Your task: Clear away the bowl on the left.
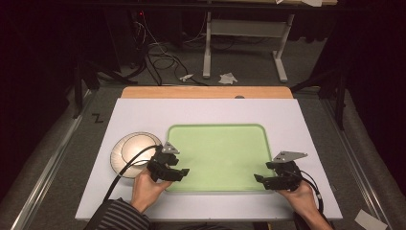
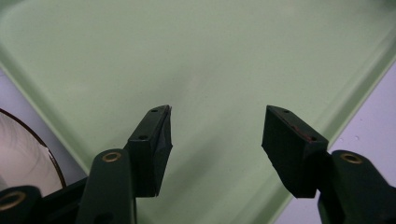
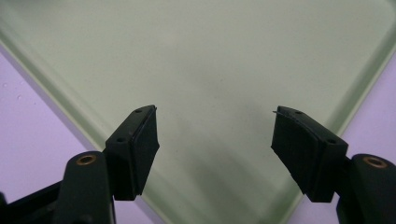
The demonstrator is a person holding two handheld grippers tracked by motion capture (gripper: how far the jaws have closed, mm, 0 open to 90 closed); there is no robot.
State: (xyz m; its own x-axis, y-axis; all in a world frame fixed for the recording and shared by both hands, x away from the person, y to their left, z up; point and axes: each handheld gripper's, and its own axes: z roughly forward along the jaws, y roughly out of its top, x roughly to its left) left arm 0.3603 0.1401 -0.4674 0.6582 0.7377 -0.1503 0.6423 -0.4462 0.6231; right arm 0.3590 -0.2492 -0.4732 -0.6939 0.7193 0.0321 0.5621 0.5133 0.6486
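Green tray [image 1: 220, 143] lies under both grippers' open, empty jaws.

tray [image 2: 224, 56]: far corners cut off | bowl [image 2: 23, 158]: mostly cropped at left edge

The green tray [image 1: 218, 158] looks smooth matt plastic, the bowl [image 1: 131, 153] glossy, the table edge [image 1: 206, 92] wooden.

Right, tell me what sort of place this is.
Probably a lab or workshop set up for recording, not a home. A white board on a table carries just a green tray and a stack of plates, loose cables trail across the grey carpet behind, and the surroundings are dark.
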